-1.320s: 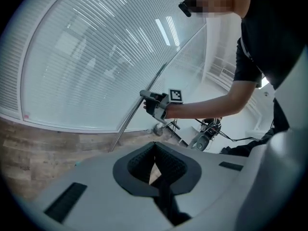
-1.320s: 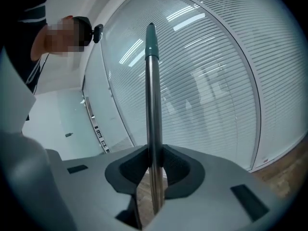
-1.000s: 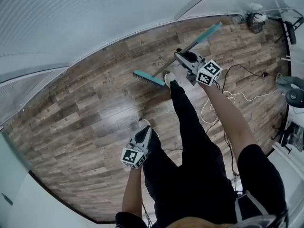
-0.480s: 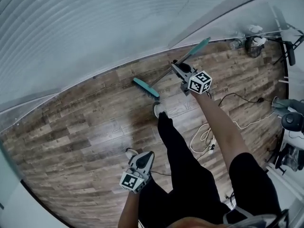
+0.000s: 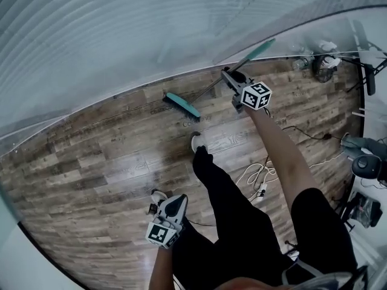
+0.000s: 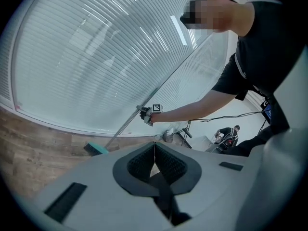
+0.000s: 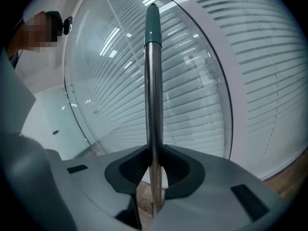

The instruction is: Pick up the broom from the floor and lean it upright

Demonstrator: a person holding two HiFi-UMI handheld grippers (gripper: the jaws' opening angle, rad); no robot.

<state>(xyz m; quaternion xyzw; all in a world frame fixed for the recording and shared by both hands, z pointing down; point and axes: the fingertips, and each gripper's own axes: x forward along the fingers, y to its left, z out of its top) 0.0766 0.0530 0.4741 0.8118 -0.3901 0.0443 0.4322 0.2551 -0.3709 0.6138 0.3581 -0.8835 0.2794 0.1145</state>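
The broom has a teal head (image 5: 182, 104) resting on the wood floor near the wall, a metal shaft and a teal handle tip (image 5: 261, 48) pointing up toward the blinds. My right gripper (image 5: 230, 77) is shut on the shaft about midway along. In the right gripper view the metal shaft (image 7: 154, 105) stands upright between the pads of my right gripper (image 7: 155, 170), with its teal end (image 7: 152, 25) at the top. My left gripper (image 5: 174, 205) hangs low by the person's leg, shut and holding nothing. The left gripper view shows its jaws (image 6: 155, 162) pressed together, and far off the broom head (image 6: 96, 149).
A wall of white slatted blinds (image 5: 121, 35) runs behind the broom. White cables (image 5: 257, 174) lie coiled on the wood floor (image 5: 97, 162) by the person's feet. Tripods and gear (image 5: 363, 162) crowd the right edge. A seated person (image 6: 231, 134) is in the far room.
The right gripper has carried the broom toward the blinds, the head sliding closer to the wall and the shaft rising steeper. The left gripper has dropped back toward the person's leg.
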